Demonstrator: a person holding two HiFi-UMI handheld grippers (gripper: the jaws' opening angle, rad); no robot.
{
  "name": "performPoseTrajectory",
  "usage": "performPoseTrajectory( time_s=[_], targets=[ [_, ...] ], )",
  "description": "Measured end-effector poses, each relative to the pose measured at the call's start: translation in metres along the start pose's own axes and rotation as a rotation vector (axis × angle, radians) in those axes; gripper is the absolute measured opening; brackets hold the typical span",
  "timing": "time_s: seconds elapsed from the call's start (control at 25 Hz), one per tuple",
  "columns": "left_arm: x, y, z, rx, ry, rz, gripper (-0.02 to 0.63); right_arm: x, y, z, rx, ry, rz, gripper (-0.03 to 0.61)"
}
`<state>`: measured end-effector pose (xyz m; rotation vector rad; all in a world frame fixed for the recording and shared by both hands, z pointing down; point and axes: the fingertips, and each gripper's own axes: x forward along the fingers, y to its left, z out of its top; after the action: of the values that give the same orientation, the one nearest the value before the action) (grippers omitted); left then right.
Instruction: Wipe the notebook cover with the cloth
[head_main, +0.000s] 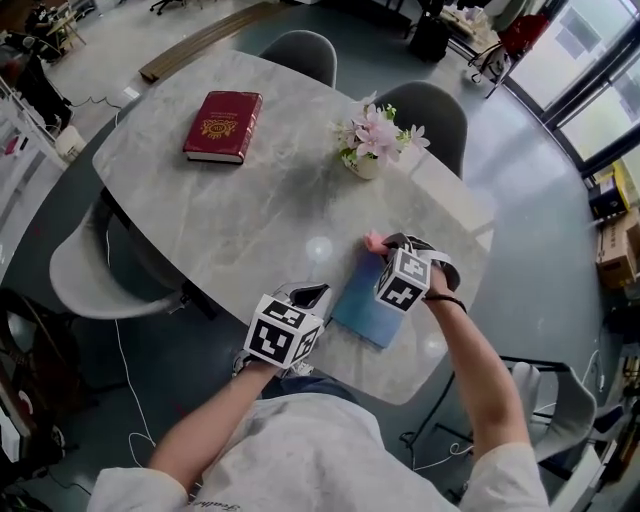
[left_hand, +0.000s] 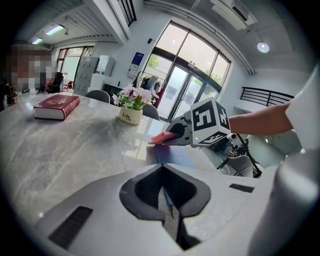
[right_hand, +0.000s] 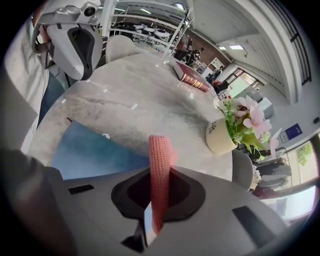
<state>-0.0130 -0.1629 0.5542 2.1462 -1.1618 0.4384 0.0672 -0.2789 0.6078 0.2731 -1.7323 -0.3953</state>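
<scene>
One thin blue notebook (head_main: 366, 306) lies flat near the front edge of the oval grey marble bench (head_main: 230, 210), close in front of the person. At its far end sits a pink knitted cloth (head_main: 375, 241), pinched by the right gripper (head_main: 388, 248). That gripper's fingers are closed on the cloth, and a narrow strip of it stands out between them, over the bench just past the cover's edge. The left gripper (head_main: 312, 296) is at the notebook's left edge. Its fingers are drawn almost together on a thin blue sliver, which looks like the notebook's rim. Farther back on the bench, well apart from the notebook, stands a small white pot of pink flowers (head_main: 368, 148). To the left of the pot lies a dark red hardcover book with a gold emblem (head_main: 223, 126). Grey chairs (head_main: 430, 110) stand along the bench's far side.
</scene>
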Motion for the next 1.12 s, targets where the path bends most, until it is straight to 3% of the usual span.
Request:
performPoseTrajectory(
  time_s=[0.4, 1.12],
  targets=[
    [-0.003, 0.002, 0.0, -0.011, -0.01, 0.009, 0.006, 0.01, 0.023, 0.003, -0.072, 0.026, 0.052, 0.014],
    [-0.02, -0.002, -0.011, 0.006, -0.014, -0.026, 0.006, -0.006, 0.062, 0.022, -0.083, 0.04, 0.077, 0.014]
  ],
)
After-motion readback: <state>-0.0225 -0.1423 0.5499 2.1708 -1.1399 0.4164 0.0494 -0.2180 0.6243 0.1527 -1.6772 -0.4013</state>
